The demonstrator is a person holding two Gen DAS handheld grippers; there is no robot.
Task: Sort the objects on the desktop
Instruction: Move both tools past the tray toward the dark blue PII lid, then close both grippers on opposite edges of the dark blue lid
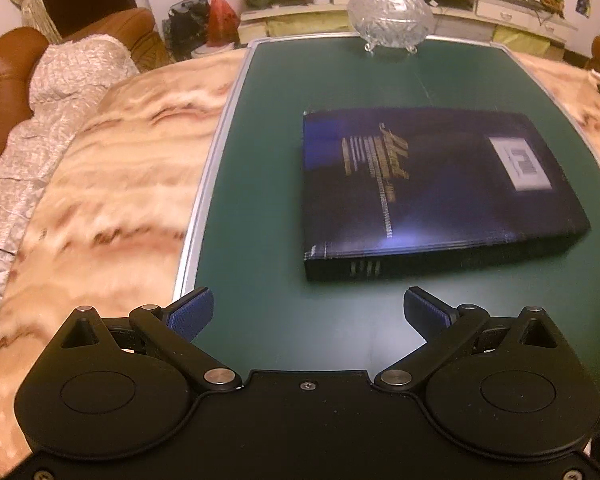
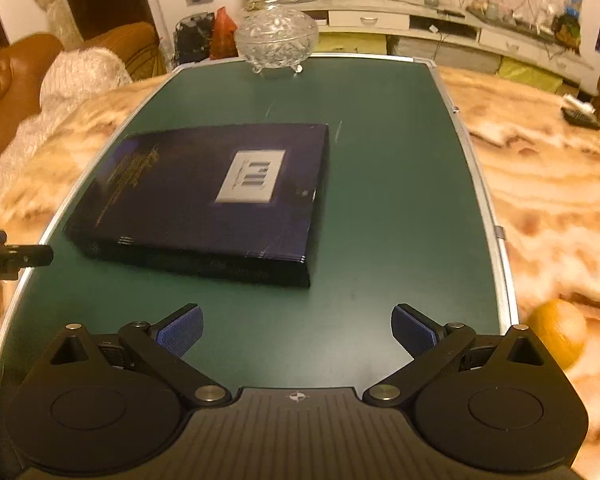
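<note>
A thick dark blue book (image 1: 432, 188) (image 2: 208, 196) with gold lettering and a white label lies flat on the green board (image 1: 260, 200) (image 2: 400, 200). A lidded cut-glass bowl (image 1: 390, 20) (image 2: 277, 38) stands at the board's far edge. My left gripper (image 1: 309, 312) hovers open over the board's near edge, just short of the book's spine. My right gripper (image 2: 297, 330) is also open and holds nothing, near the book's front right corner. An orange (image 2: 560, 334) rests on the marbled tabletop to the right of the board. The left gripper's tip (image 2: 4, 254) shows at the right wrist view's left edge.
The board has a silver frame (image 1: 208, 184) and lies on a beige marbled table (image 1: 112, 184). A brown sofa (image 1: 8, 80) with a fluffy cover stands at the left. A dark small object (image 2: 580, 114) lies at the table's far right. Cluttered white shelves (image 2: 440, 20) line the back wall.
</note>
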